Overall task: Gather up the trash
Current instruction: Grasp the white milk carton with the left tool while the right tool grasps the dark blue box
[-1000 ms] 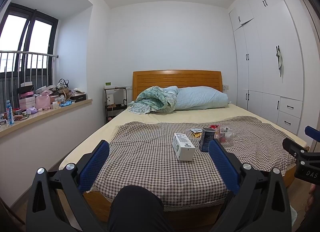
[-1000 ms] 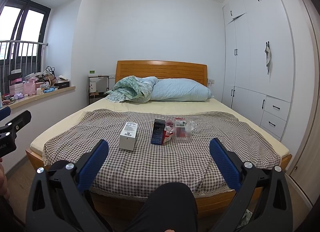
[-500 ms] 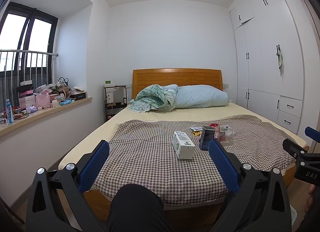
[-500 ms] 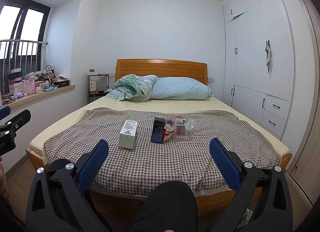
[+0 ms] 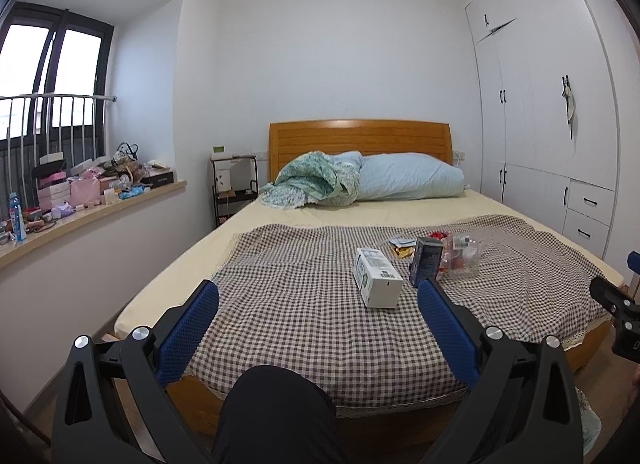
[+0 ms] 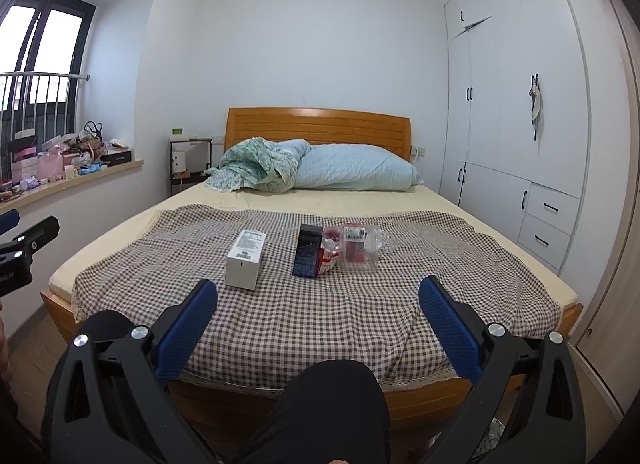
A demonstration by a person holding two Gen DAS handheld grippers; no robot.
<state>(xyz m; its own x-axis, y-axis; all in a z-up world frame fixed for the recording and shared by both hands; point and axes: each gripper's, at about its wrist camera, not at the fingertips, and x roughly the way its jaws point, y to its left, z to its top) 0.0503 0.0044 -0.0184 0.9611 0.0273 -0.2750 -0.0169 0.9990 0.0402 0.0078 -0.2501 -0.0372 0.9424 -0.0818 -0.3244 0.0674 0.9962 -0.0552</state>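
Trash lies on the checked cloth [image 5: 288,296] over the bed: a white box [image 5: 377,277] [image 6: 245,253], a dark box [image 5: 426,261] [image 6: 307,250], a clear plastic container with red contents [image 5: 463,257] [image 6: 358,248], a red-and-white wrapper [image 6: 329,254] and small wrappers [image 5: 402,246]. My left gripper [image 5: 318,320] is open and empty, short of the bed's foot. My right gripper [image 6: 318,318] is open and empty, also short of the bed. Each gripper shows at the edge of the other's view [image 5: 616,312] [image 6: 24,252].
A crumpled quilt [image 6: 256,165] and blue pillow [image 6: 356,167] lie at the wooden headboard. A cluttered windowsill [image 5: 80,191] runs along the left wall, a small shelf [image 5: 236,191] stands beside the bed, white wardrobes [image 6: 516,135] line the right wall. My dark-clothed knee [image 5: 276,412] is low in view.
Both grippers have drifted slightly forward toward the bed; the trash looks a little nearer. Jaws stay open. Nothing on the bed has moved.
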